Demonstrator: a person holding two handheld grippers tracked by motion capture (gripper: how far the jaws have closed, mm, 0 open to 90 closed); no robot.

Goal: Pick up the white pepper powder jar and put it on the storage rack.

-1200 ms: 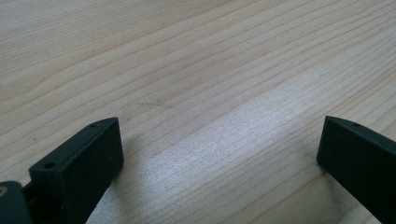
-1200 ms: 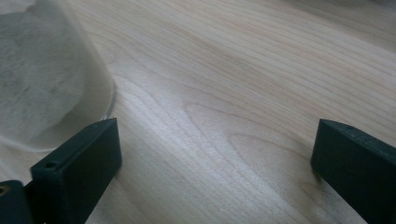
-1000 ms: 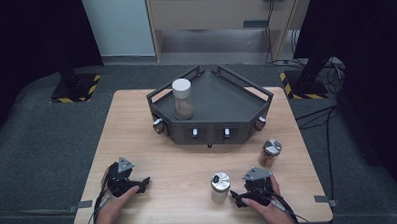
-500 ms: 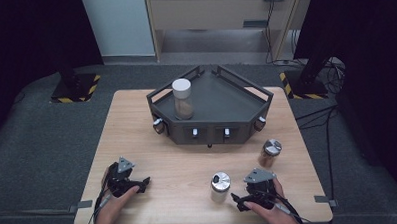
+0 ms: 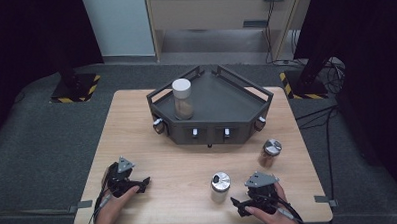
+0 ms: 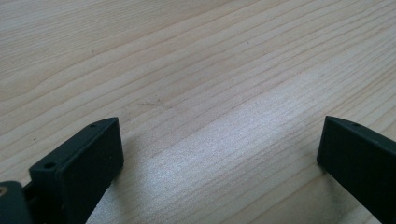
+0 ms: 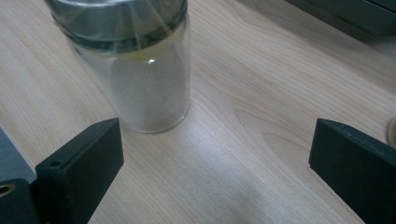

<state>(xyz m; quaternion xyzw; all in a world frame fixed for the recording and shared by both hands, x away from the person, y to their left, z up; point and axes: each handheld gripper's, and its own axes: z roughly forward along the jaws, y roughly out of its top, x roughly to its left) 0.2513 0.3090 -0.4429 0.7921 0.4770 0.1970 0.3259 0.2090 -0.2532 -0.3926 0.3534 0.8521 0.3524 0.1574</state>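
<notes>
A dark angular tray (image 5: 246,115) stands at the table's far middle, holding a white-lidded jar (image 5: 182,98) of brown powder at its left. Two metal-lidded jars stand on the wood: one with white powder (image 5: 220,187) (image 7: 135,60) near the front, one with brown contents (image 5: 270,153) further right. My right gripper (image 5: 241,206) (image 7: 215,168) rests open at the front right, the white-powder jar just ahead of its left jaw, untouched. My left gripper (image 5: 141,184) (image 6: 219,163) lies open at the front left with bare wood between its jaws.
The wooden table (image 5: 137,144) ends close behind both hands. Small knobs (image 5: 158,125) stick out of the tray's front wall. Dark floor, striped stand bases (image 5: 75,89) and cables (image 5: 331,112) surround the table.
The right gripper has slid slightly toward the front edge and turned toward the white-powder jar. The left gripper and the jars have stayed put.
</notes>
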